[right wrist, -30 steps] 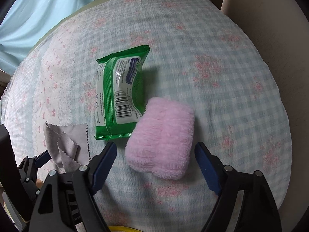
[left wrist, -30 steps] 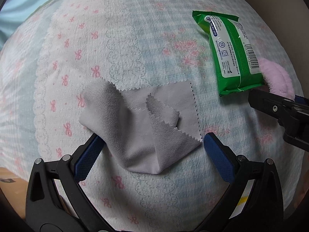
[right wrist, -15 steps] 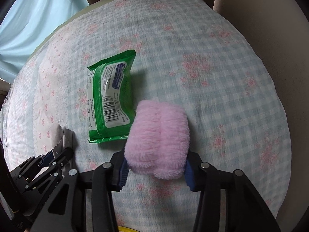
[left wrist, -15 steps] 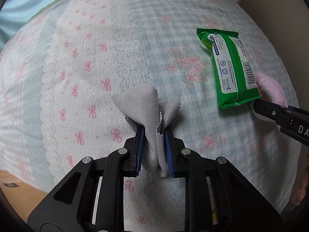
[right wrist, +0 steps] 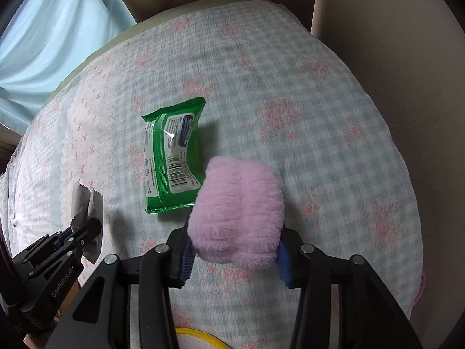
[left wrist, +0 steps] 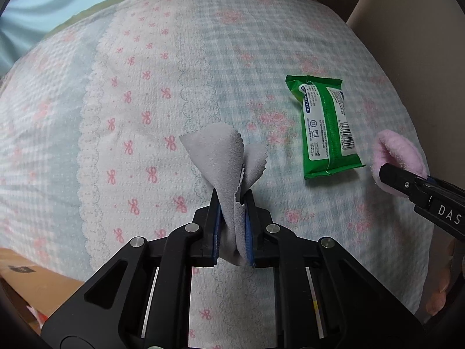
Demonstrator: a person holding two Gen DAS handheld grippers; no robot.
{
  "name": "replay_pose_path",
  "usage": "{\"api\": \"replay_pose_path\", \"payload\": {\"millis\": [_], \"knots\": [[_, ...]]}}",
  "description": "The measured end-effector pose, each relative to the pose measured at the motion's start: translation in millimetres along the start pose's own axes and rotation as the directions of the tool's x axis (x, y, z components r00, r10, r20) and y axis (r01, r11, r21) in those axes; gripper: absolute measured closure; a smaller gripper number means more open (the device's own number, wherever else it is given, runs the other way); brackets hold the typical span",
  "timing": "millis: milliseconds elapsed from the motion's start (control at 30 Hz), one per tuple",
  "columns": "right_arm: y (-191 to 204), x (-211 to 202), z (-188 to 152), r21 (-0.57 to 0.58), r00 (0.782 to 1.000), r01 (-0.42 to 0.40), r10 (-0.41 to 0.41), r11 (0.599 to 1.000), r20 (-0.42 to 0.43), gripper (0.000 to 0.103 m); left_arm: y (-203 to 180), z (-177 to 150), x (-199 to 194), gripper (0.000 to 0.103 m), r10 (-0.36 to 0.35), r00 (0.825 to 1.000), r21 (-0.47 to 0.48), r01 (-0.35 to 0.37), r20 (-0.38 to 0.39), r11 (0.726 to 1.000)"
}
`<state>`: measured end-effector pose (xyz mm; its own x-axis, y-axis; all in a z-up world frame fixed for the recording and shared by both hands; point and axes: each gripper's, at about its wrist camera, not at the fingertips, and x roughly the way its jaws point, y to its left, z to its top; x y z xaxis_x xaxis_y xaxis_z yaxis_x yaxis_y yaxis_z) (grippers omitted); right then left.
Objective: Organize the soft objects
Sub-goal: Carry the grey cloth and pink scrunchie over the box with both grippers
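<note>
One grey cloth (left wrist: 229,171), pinched in left hand-held gripper (left wrist: 232,226). One pink towel (right wrist: 238,212), clamped in right hand-held gripper (right wrist: 234,257). One green wipes pack (right wrist: 173,157) flat on bed (right wrist: 334,133), between them.

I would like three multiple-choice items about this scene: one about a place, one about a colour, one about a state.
1. Where is the green wipes pack?
A. lying on the patterned bedcover
B. inside a gripper
C. on the pink fluffy towel

2. What colour is the cloth in the left gripper?
A. pink
B. grey
C. green

3. What is the state of the right gripper?
A. open and empty
B. shut on the pink fluffy towel
C. shut on the pack

Key: 1 A, it lies flat on the bedcover; 2 B, the grey cloth bunches between the pads; 3 B, pads press both its sides.
</note>
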<state>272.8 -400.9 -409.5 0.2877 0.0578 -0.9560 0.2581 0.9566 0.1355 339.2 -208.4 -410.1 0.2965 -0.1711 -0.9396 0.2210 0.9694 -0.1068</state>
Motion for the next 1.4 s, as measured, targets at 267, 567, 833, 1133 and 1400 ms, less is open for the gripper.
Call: {"api": "replay_pose_path", "payload": {"millis": [267, 567, 833, 1133, 1400], "knots": [[7, -50, -4, -0.001, 0.998, -0.003, 0.003, 1.000, 0.064, 0.061, -5, -1, -71, 0.092, -0.035, 0.996, -0.043, 0.038, 0.082, 0.998], [33, -141, -20, -0.062, 0.989, -0.017, 0.025, 0.998, 0.144, 0.061, 3, -18, -189, 0.092, -0.056, 0.978, -0.074, 0.073, 0.201, 0.995], [74, -216, -50, -0.166, 0.978, -0.063, 0.094, 0.984, 0.184, 0.061, 27, -57, -279, 0.092, -0.038, 0.965, -0.131, 0.074, 0.259, 0.989], [158, -245, -88, -0.327, 0.965, -0.163, 0.220, 0.931, 0.146, 0.061, 95, -118, -329, 0.092, 0.059, 0.964, -0.238, 0.005, 0.258, 0.971], [243, -228, -128, -0.416, 0.959, -0.231, 0.279, 0.879, 0.057, 0.061, 179, -162, -321, 0.092, 0.093, 0.978, -0.313, -0.032, 0.184, 0.949]]}}
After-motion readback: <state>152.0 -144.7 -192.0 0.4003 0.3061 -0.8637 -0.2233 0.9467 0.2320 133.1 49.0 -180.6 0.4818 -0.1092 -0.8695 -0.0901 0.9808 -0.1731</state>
